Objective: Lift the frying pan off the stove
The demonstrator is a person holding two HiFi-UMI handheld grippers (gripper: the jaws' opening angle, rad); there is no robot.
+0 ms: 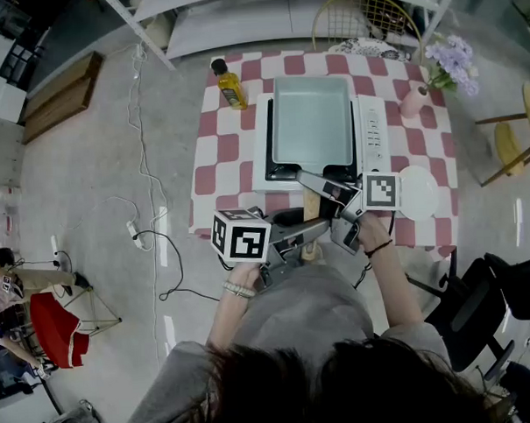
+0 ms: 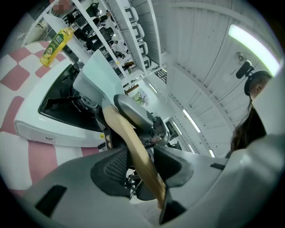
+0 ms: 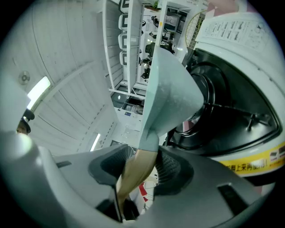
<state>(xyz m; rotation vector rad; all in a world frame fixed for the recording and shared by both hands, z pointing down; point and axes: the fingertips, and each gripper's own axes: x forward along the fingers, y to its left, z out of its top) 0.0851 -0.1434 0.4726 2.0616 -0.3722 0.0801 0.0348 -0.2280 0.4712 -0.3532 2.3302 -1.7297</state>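
Note:
A pale blue-green rectangular frying pan [image 1: 312, 121] sits over the white stove [image 1: 373, 131], its wooden handle [image 1: 310, 206] pointing toward me. My right gripper [image 1: 317, 188] is shut on the handle close to the pan. My left gripper [image 1: 310, 236] is shut on the handle's near end. In the left gripper view the handle [image 2: 133, 147] runs between the ribbed pads, with the pan [image 2: 95, 75] beyond. In the right gripper view the pan [image 3: 171, 84] stands tilted, clear of the black burner grate [image 3: 222, 109], and the handle [image 3: 136, 171] is pinched between the pads.
The stove stands on a red-and-white checked table [image 1: 223, 155]. An oil bottle [image 1: 230, 85] is at the back left, a pink vase of purple flowers [image 1: 415, 97] at the back right, a white plate [image 1: 419, 193] right of the stove. Cables trail on the floor [image 1: 145, 168] to the left.

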